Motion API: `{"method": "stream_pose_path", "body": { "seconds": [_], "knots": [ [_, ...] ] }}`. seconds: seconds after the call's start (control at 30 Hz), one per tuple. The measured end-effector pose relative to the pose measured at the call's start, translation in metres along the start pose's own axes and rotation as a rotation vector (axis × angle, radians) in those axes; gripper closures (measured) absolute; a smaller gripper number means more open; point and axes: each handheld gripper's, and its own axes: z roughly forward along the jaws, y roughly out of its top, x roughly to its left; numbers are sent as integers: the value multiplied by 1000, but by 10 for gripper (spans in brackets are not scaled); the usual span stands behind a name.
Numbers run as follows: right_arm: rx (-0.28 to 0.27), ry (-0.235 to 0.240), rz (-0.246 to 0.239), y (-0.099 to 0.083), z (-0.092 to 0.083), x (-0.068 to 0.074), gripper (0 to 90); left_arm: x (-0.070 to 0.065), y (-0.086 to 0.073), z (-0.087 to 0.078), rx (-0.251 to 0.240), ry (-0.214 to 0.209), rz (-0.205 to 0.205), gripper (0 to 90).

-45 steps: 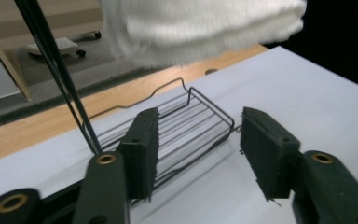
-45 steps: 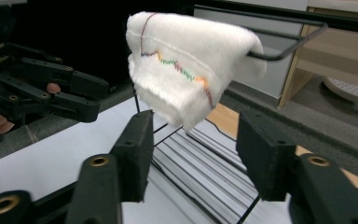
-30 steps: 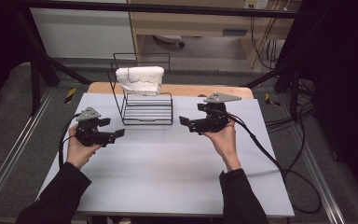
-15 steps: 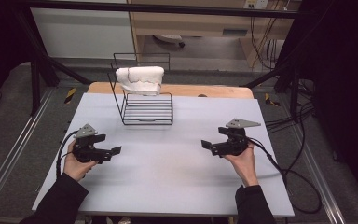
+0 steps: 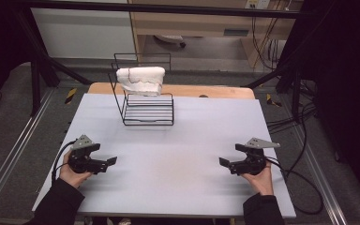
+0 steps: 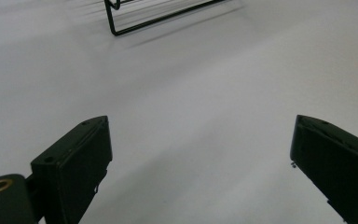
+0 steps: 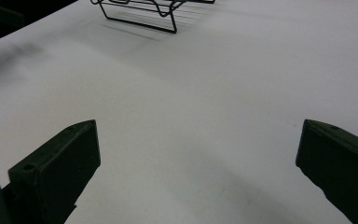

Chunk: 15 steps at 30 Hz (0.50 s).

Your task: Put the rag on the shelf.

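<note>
Hands hold a hand-held gripper at each near side of the white desk (image 5: 168,140): the left hand-held gripper (image 5: 108,161) and the right hand-held gripper (image 5: 225,162) both have jaws spread wide apart, gripping nothing, tips pointing inward. Well beyond them, near the far edge, stands a black wire rack (image 5: 145,105) with a white cloth (image 5: 140,79) draped over its top.

I am seeing a black wire rack (image 5: 148,108) standing upright toward the far side of the white tabletop (image 5: 178,159). A white folded cloth (image 5: 141,80) is lying draped over its tall back, hanging above the flat wire base.
</note>
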Motion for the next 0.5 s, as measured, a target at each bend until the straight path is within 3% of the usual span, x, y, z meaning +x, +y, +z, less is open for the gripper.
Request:
{"method": "stream_pose_path", "body": {
  "seconds": [0.13, 0.27, 0.5],
  "knots": [
    [15, -15, 6, -10, -8, -4, 4, -1, -5, -2, -14, 2, -2, 57],
    [56, 10, 15, -15, -12, -6, 4, -1, -9, -3, -28, 7, 8, 58],
    [34, 18, 11, -18, -14, -4, 4, 1, -13, -3, -14, 9, -1, 59]
  ]
}}
